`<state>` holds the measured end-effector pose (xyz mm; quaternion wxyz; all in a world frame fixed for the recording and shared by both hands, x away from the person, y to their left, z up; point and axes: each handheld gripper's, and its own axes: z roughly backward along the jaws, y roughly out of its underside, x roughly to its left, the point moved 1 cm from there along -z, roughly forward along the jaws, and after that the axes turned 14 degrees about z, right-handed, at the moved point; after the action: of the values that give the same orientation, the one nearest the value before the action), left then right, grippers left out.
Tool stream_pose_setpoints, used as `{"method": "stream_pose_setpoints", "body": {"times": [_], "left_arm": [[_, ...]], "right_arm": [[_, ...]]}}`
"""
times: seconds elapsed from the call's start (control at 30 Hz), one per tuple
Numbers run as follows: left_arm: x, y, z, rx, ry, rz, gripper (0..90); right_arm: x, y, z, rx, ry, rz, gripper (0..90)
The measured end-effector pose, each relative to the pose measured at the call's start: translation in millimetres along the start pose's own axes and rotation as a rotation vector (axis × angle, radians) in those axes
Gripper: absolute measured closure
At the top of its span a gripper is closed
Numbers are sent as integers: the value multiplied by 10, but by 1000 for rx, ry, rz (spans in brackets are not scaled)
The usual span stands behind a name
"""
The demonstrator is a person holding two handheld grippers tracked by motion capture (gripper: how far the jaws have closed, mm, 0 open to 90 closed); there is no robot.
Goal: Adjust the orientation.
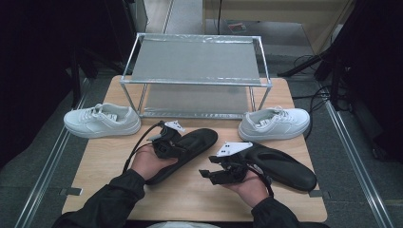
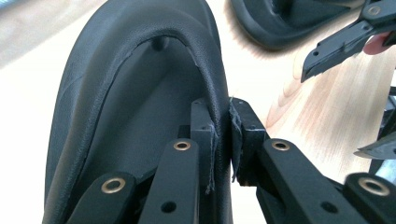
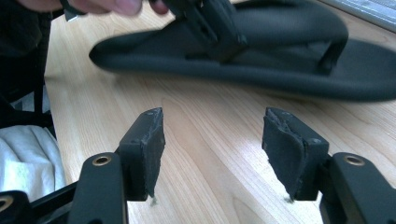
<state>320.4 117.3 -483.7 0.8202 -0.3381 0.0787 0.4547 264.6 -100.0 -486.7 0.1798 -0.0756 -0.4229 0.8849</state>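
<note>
A metal shoe rack [image 1: 196, 81] with two grey shelves stands at the twelve o'clock end of the wooden table [image 1: 199, 199], both shelves bare. A white sneaker [image 1: 101, 120] sits on the table at about ten o'clock, just beside the rack's left leg, toe pointing outward. A second white sneaker [image 1: 274, 123] sits at about two o'clock by the rack's right leg. Dark cables [image 1: 313, 97] trail over the grey floor at three o'clock.
</note>
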Motion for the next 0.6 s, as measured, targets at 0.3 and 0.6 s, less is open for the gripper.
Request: {"method": "stream_pose_setpoints", "body": {"times": [0.3, 0.6], "left_arm": [[15, 53, -208, 29, 14, -20, 815], [48, 94, -222, 50, 12, -45, 697]], "right_arm": [[5, 17, -45, 7, 11, -9, 405], [-10, 33, -66, 12, 23, -15, 409]]}}
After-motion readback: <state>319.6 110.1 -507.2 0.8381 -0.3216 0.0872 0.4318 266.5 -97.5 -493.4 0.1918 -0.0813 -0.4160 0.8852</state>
